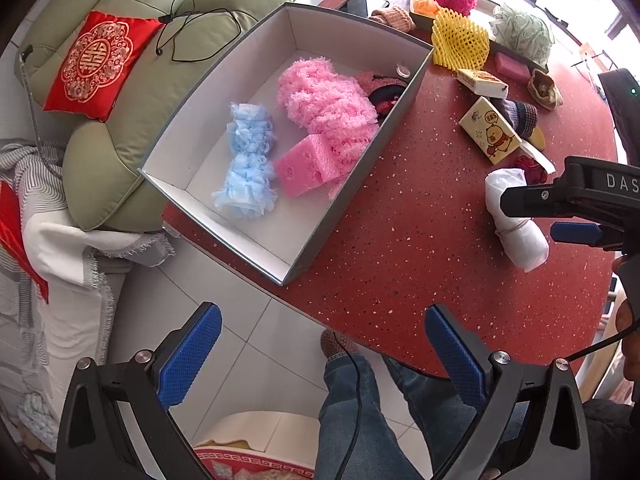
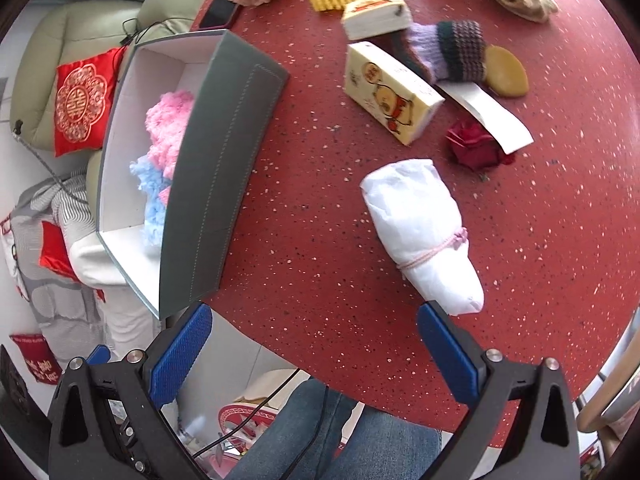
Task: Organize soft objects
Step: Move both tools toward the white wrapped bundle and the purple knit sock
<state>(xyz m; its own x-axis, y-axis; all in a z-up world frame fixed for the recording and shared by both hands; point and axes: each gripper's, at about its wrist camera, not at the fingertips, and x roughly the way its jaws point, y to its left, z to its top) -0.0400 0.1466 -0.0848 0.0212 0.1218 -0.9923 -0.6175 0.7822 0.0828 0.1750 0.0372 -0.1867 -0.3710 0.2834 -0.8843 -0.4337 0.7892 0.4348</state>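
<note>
Both the left claw [image 1: 322, 344] and right claw [image 2: 314, 340] are held apart and empty above the table [image 2: 320, 216]; the white bundle [image 2: 420, 232] is apparently just beside the right claw.

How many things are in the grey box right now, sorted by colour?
Pink: 2, a fluffy pink yarn bundle and a pink foam sponge
Blue: 1, a light blue fluffy bundle
Dark with red: 1, a partly hidden item
Total: 4
</note>
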